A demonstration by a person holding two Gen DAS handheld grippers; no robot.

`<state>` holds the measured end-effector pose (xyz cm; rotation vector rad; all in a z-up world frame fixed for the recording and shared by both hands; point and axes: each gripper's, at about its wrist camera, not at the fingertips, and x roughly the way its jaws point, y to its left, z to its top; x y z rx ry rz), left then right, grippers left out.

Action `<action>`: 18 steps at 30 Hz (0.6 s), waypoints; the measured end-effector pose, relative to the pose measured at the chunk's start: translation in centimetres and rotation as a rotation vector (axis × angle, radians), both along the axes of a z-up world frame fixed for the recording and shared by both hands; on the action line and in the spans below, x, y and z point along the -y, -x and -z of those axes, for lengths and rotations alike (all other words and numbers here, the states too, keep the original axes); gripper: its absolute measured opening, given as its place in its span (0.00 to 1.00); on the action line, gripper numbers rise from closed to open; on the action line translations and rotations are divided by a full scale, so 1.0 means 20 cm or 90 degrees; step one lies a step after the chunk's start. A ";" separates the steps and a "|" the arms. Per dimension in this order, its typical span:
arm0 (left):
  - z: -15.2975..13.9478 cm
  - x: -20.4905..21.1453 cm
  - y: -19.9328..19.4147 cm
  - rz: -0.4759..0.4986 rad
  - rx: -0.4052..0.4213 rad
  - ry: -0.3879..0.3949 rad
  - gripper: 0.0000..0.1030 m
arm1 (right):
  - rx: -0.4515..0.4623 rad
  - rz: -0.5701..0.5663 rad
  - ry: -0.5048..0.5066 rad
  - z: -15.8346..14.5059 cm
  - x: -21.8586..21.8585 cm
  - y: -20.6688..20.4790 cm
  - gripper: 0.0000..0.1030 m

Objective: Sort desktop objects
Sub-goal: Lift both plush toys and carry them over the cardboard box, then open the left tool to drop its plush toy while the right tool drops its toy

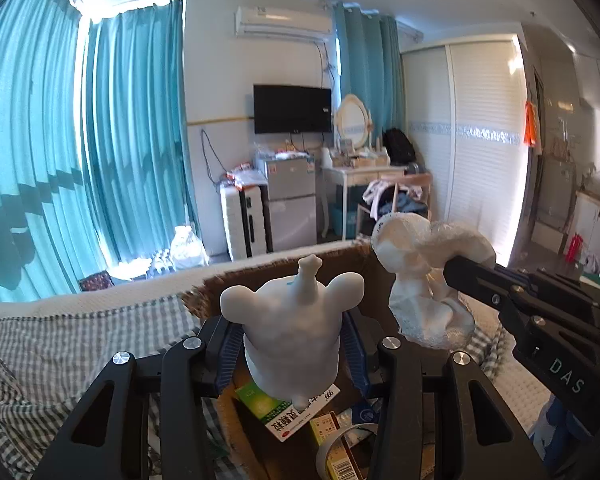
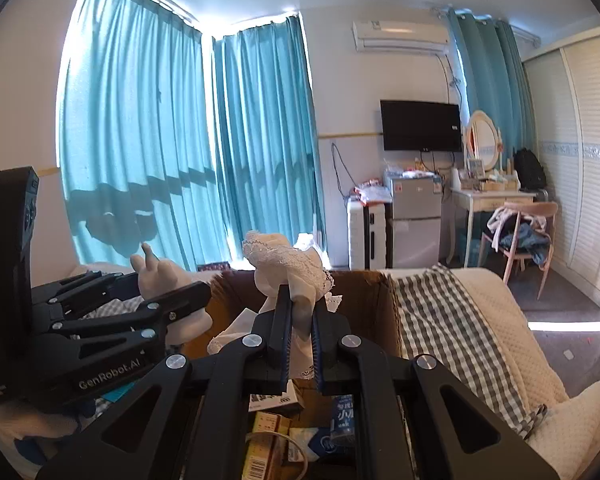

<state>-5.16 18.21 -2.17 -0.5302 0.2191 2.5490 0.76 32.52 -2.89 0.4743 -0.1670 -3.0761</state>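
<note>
The left tongs grip a smooth white figurine around its body, jaws partly spread, above an open cardboard box on the bed. To its right, the right tongs, nearly closed, pinch a lace-trimmed white figure over the same box, which holds medicine cartons and tape.

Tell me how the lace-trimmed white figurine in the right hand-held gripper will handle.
The lace-trimmed figurine is probably stiff: it stands upright from a pinch low down. Its lace trim looks floppy and snag-prone. Top-heavy above the right hand-held gripper, it may pivot if the grip loosens.
</note>
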 end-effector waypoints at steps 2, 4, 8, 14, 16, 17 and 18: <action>0.06 -0.05 0.03 0.004 0.017 0.012 0.45 | 0.021 0.004 0.003 0.05 -0.03 0.05 0.08; 0.12 -0.08 0.07 0.008 0.035 0.021 0.45 | 0.038 0.006 0.005 0.10 -0.05 0.09 0.08; 0.22 -0.14 0.13 0.009 0.072 0.044 0.45 | 0.073 0.007 0.004 0.18 -0.08 0.17 0.08; 0.35 -0.19 0.21 0.010 0.118 0.066 0.45 | 0.128 0.008 0.007 0.30 -0.13 0.27 0.08; 0.38 -0.20 0.22 0.008 0.128 0.072 0.45 | 0.142 0.010 0.006 0.33 -0.13 0.29 0.08; 0.40 -0.21 0.22 0.007 0.131 0.074 0.47 | 0.147 0.012 0.003 0.34 -0.13 0.30 0.08; 0.41 -0.21 0.22 0.003 0.132 0.076 0.47 | 0.148 0.017 -0.002 0.34 -0.13 0.30 0.14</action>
